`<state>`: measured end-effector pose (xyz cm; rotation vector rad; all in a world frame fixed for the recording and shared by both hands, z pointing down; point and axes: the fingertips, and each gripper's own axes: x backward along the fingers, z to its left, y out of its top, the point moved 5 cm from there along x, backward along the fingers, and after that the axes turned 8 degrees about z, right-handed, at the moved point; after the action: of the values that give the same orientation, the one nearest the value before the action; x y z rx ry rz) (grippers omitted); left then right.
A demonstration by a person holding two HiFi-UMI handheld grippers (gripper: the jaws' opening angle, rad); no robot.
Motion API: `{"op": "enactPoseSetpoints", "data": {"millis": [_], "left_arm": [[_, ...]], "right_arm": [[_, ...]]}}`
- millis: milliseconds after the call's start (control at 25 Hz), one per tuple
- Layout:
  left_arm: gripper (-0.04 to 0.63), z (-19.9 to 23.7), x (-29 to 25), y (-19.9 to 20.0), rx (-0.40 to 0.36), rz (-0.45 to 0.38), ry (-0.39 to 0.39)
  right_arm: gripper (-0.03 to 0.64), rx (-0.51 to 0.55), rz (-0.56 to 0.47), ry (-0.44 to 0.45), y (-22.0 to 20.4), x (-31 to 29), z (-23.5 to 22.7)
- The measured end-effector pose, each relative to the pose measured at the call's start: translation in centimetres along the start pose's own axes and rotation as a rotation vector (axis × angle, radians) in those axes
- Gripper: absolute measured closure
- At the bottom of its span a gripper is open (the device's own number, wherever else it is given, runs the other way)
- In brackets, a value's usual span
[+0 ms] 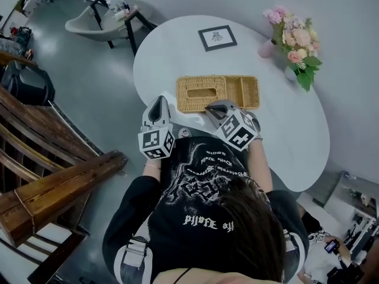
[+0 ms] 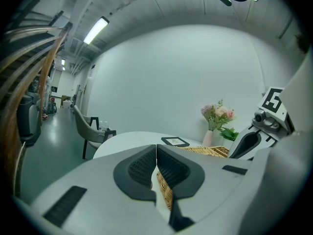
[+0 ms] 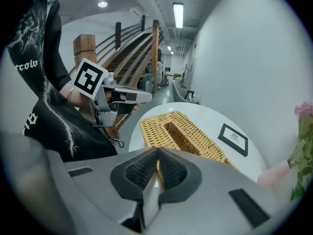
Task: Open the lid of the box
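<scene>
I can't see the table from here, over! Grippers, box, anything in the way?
Left gripper shut, empty, beside the wicker box. Right gripper shut at its near edge. Lid down, flat. Nothing on it.

I stand at a white table with a rounded edge. Floor: grey, glossy. To my left: wooden stairs with a rail. Beyond the table's far left end: a grey chair and, just beside it, a black side table. Wall: plain white. Light: strip lamps on the ceiling, lit.
</scene>
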<state>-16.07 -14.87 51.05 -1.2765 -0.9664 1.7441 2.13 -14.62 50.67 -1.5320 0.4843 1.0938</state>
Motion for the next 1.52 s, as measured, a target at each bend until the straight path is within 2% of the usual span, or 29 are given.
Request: {"op": "enactPoseSetpoints", "data": {"millis": [320, 680, 1520], "left_arm": [[0.572, 0.2, -0.6, 0.2, -0.022, 0.012, -0.017], [0.572, 0.8, -0.9, 0.5, -0.045, 0.017, -0.037], [0.572, 2.0, -2.0, -0.3, -0.087, 0.083, -0.15]], "right_arm": [[0.58, 0.008, 0.029, 0.023, 0.4, 0.1, -0.3], [0.581, 0.07, 0.081, 0.039, 1.2, 0.5, -0.6], [0.581, 0.126, 0.163, 0.033, 3.2, 1.3, -1.7]]}}
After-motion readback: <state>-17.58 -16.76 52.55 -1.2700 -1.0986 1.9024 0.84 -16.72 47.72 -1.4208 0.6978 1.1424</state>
